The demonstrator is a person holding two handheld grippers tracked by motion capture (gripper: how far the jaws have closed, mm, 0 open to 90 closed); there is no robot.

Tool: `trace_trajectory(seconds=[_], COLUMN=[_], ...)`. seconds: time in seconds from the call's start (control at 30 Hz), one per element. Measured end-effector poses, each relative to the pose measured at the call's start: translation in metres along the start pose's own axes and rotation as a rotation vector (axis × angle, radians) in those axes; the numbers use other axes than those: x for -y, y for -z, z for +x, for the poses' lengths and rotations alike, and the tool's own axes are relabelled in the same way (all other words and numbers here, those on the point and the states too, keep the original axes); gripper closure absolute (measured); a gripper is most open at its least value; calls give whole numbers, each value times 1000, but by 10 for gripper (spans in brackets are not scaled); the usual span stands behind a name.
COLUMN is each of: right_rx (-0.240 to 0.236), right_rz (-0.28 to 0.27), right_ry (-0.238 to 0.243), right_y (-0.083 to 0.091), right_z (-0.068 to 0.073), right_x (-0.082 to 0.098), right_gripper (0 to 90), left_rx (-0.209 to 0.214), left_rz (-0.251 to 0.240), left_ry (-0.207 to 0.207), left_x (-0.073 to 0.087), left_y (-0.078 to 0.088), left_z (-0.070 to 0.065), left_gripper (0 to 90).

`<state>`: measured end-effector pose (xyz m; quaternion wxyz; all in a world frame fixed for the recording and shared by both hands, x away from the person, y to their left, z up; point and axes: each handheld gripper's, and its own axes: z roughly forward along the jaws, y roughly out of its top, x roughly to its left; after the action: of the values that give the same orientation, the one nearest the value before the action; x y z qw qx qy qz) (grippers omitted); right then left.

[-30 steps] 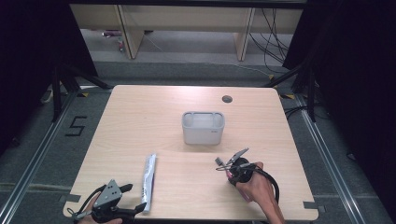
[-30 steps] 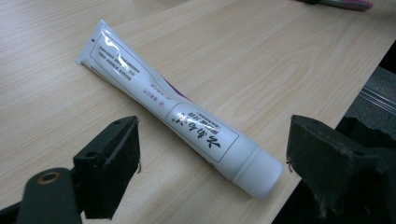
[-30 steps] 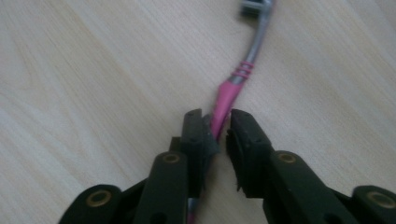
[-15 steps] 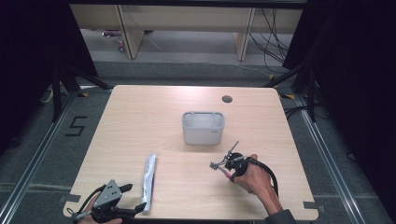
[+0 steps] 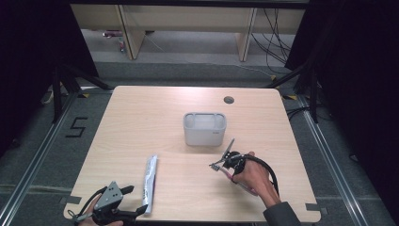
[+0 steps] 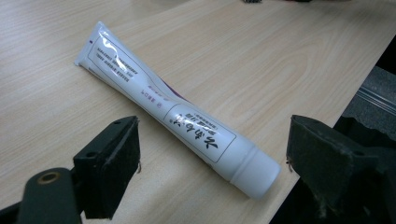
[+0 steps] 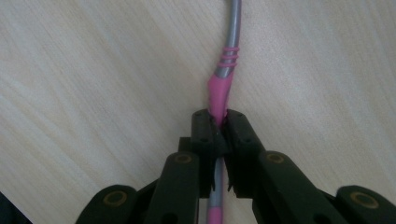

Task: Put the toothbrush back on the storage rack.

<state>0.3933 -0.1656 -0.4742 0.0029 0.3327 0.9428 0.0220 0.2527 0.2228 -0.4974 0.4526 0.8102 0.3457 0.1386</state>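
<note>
R gripper [image 7: 218, 122] jaws closed further, pinching toothbrush [image 7: 219, 91], shifted left; L gripper [image 6: 212, 163] jaws spread

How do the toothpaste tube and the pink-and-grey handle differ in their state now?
The toothpaste tube lies flat on the table between the open jaws of the left tool, untouched; the handle is clamped in the shut right tool. The tube is white and broad; the handle is thin, pink and grey. Both are long.

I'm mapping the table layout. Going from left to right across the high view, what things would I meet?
Left claw → toothpaste tube → grey container → right claw, shut on a pink and grey toothbrush.
</note>
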Motion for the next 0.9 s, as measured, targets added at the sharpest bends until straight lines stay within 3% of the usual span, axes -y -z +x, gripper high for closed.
trace_trajectory(seconds=[0.03,0.07,0.1,0.17,0.33,0.37,0.4,0.47,0.5,0.73,0.8,0.87,0.9], right_rx=[10,20,26,7,20,3,-3,-7,3,-33,-61,-83,-93], right_rz=[-2,-2,5,-5,34,40,34,40,41,-81,-151,-202,-246], right_ry=[41,46,20,58,46,22,52,34,59,48,55,29,44], right_y=[0,-1,0,-1,-1,0,0,0,0,17,23,33,36], right_z=[-2,-1,2,-2,-1,0,-2,-1,-2,-5,-6,-5,-7], right_x=[-1,-1,-2,-1,-5,-6,-6,-6,-5,3,7,11,13], right_gripper=[830,830,830,831,831,831,832,832,832,832,832,832,832], left_rx=[-3,-9,-6,-9,-8,-4,-5,-6,-5,-7,-11,-14,-11], left_rz=[-1,0,1,0,1,-2,-2,-3,-2,-4,2,4,5], left_ry=[-1,3,1,4,5,-1,-3,0,3,8,-5,-3,-3], left_x=[0,0,-1,0,0,-1,-1,-1,0,0,0,0,0], left_y=[0,1,2,1,1,1,2,2,2,0,0,0,1], left_z=[0,0,1,1,-1,0,0,1,1,0,2,2,2], left_gripper=[172,173,172,173,172,173,173,173,173,173,173,173,173])
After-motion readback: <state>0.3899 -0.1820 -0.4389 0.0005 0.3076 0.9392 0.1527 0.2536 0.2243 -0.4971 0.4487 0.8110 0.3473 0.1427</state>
